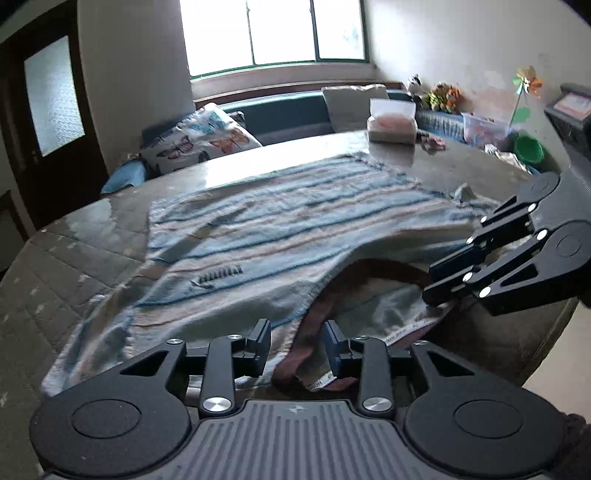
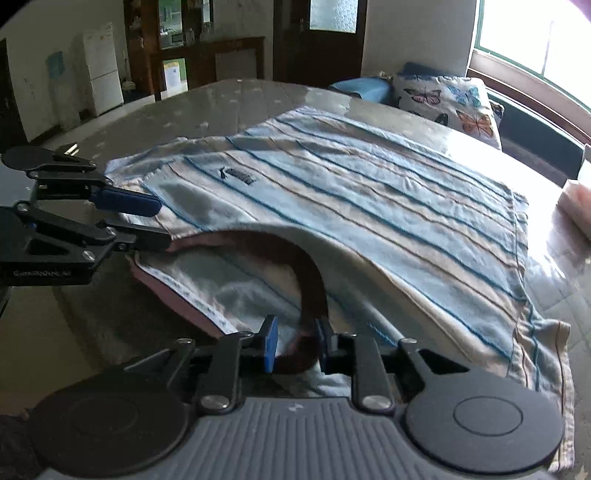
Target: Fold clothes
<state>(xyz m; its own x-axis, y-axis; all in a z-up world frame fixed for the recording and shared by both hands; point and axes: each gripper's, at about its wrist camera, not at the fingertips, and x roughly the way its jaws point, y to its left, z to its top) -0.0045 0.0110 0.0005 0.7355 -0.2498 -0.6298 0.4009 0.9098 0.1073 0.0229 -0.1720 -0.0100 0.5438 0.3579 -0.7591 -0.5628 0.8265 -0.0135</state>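
While striped shirt (image 1: 266, 236) lies spread on table (image 1: 92, 229), collar end nearest you, both claws grip at its brown collar (image 2: 310, 280): your left gripper (image 1: 297, 345) narrow around collar band, right gripper (image 2: 295, 349) likewise. Fabric looks soft, light, droopy; take shoulders beside collar, expect sagging.

We see 2 low, close views over the table's near edge (image 1: 517, 354): the left wrist faces the window (image 1: 273, 33), the right wrist the fridge (image 2: 101, 66); both share the striped shirt (image 1: 258, 236).
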